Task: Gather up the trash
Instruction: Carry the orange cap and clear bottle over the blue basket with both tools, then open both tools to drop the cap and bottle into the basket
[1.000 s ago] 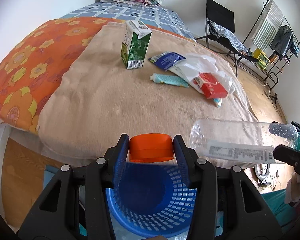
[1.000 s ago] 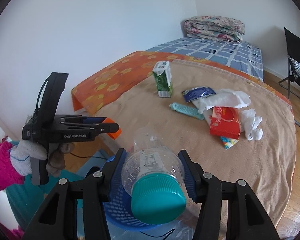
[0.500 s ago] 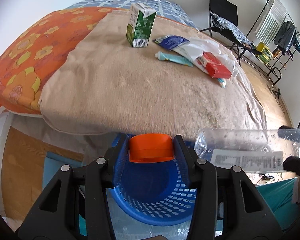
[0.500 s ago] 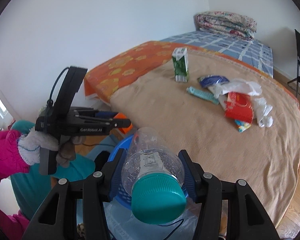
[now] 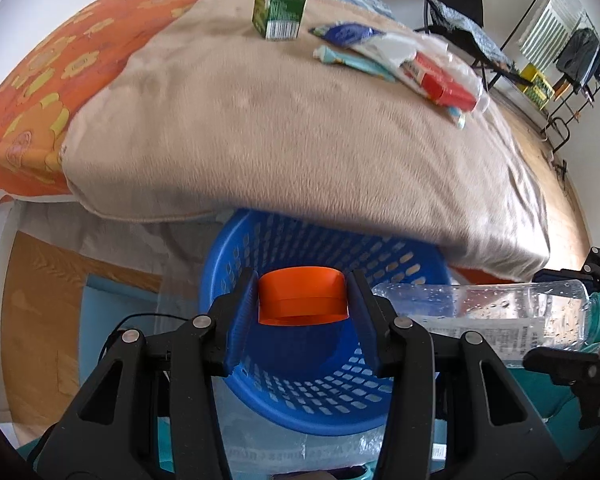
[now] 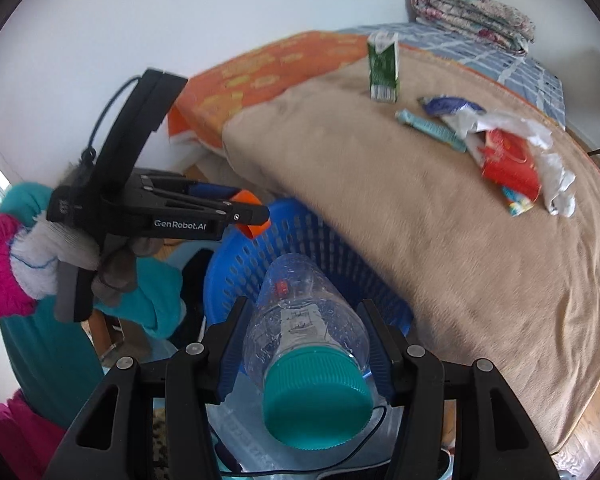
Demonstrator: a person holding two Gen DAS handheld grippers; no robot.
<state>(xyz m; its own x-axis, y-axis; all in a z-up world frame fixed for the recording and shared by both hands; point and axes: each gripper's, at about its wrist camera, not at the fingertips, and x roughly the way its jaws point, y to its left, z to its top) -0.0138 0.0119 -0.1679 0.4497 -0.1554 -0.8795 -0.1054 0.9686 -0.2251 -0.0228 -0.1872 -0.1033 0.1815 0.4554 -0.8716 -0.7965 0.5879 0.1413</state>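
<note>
While the left claw (image 5: 302,300) pinches an orange cup (image 5: 302,296), the right claw (image 6: 305,344) clamps a clear bottle (image 6: 300,320).

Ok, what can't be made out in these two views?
- Blue basket floor: left wrist view, hidden by the left claw and its orange cup.
- Bottle label text: right wrist view, too small.
- Milk carton top: left wrist view, cut by the edge.
- Tube print: blurred.

Home bedroom, blanket-covered bed (image 5: 284,136), folded quilt (image 6: 476,16), clothes rack (image 5: 572,48)
</note>
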